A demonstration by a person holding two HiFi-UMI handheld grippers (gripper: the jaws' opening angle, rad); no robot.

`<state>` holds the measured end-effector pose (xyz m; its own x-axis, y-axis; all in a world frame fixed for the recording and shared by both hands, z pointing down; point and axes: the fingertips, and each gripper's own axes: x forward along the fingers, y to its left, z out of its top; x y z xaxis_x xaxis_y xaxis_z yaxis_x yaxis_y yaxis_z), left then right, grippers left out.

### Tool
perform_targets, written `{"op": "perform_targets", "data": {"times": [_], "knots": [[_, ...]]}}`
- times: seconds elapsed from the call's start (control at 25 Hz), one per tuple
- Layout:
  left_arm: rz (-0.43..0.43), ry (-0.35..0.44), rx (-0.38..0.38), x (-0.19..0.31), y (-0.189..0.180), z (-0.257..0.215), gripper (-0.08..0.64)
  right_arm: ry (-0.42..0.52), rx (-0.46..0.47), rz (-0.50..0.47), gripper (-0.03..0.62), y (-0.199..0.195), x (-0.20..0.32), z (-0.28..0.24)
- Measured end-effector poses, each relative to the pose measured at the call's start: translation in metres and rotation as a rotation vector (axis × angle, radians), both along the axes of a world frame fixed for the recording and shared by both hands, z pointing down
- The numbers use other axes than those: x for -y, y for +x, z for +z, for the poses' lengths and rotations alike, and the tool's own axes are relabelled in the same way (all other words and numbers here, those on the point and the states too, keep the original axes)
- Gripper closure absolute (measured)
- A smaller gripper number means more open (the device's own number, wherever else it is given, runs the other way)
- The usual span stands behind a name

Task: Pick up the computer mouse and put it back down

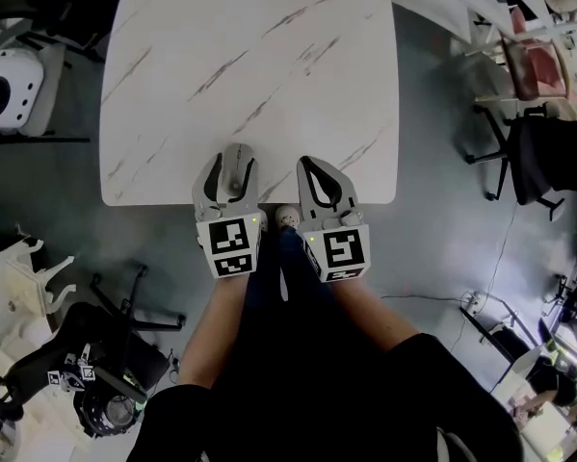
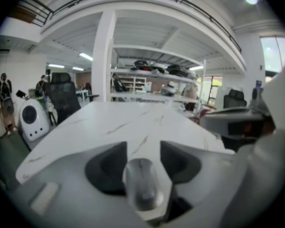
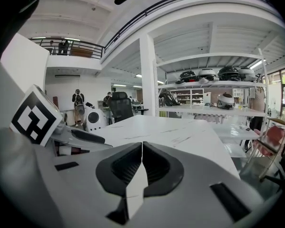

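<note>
A grey computer mouse (image 1: 236, 173) sits between the jaws of my left gripper (image 1: 234, 157), over the near edge of the white marble-pattern table (image 1: 249, 56). In the left gripper view the mouse (image 2: 142, 184) fills the gap between the two dark pads of the left gripper (image 2: 143, 147), which press on its sides, with the tabletop (image 2: 132, 118) lower down beyond it. My right gripper (image 1: 309, 165) hovers beside it at the same table edge. Its jaws are shut together with nothing between them, as the right gripper view shows (image 3: 142, 144).
A black office chair (image 1: 543, 157) and a red-seated chair (image 1: 534, 65) stand to the table's right. A white pod-shaped machine (image 1: 9, 85) stands at the left, and a black chair base (image 1: 124, 306) lies near my feet. Shelving (image 3: 213, 87) rises beyond the table.
</note>
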<state>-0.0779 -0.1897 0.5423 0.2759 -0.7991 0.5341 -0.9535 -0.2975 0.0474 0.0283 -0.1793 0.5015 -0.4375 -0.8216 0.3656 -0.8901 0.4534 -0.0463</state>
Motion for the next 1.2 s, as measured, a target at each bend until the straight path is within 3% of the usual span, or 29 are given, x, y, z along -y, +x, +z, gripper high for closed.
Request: {"op": "perform_targets", "data": {"times": [0.08, 0.32, 0.84, 1.2], "knots": [[0.005, 0.054, 0.005, 0.001, 0.000, -0.022, 0.392, 0.022, 0.006, 0.005, 0.572, 0.000, 0.001, -0.011], [-0.003, 0.171, -0.013, -0.001, -0.003, -0.080, 0.544, 0.114, 0.014, 0.017, 0.572, 0.005, -0.001, -0.056], [0.050, 0.349, -0.039, -0.028, 0.008, -0.194, 0.552, 0.314, 0.021, 0.053, 0.572, 0.031, -0.019, -0.161], [0.056, 0.413, -0.040, -0.044, 0.011, -0.219, 0.552, 0.358, 0.015, 0.042, 0.574, 0.031, -0.031, -0.182]]}}
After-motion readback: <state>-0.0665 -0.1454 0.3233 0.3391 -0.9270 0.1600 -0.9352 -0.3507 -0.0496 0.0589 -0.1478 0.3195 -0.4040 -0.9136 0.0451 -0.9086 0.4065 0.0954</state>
